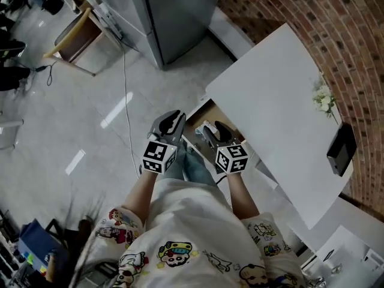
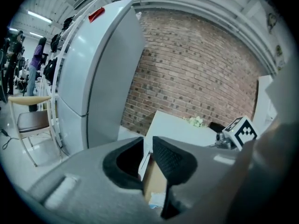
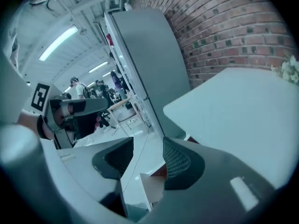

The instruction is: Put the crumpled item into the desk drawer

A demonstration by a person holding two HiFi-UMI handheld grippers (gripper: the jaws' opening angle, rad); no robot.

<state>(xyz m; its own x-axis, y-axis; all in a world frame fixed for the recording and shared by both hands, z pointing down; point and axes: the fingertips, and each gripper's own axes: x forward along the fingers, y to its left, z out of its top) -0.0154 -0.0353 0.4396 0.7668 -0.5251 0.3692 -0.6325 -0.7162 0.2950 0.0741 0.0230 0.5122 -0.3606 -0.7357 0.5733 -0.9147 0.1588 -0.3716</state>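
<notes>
1. Two grippers, the left gripper (image 1: 174, 120) and the right gripper (image 1: 213, 128), were held side by side over the open drawer (image 1: 199, 114) at the near edge of the white tabletop (image 1: 270, 101).
2. Left: the fingers (image 2: 170, 160) stood slightly apart, leaving a narrow gap with nothing between them.
3. Right: the fingers (image 3: 180, 162) were spread wider, with nothing between them.
4. Task object: the crumpled item (image 2: 157, 199), a pale wad, showed through the left gap. It appeared to lie low inside the drawer against its brown wall, clear of both grippers.
5. Far side of the tabletop: white flowers (image 1: 323, 98) and a black box (image 1: 342, 149) lay well apart from the drawer, beside the brick wall (image 1: 312, 17).
6. Background: a grey refrigerator (image 1: 174, 11) stood beyond the tabletop's corner.
</notes>
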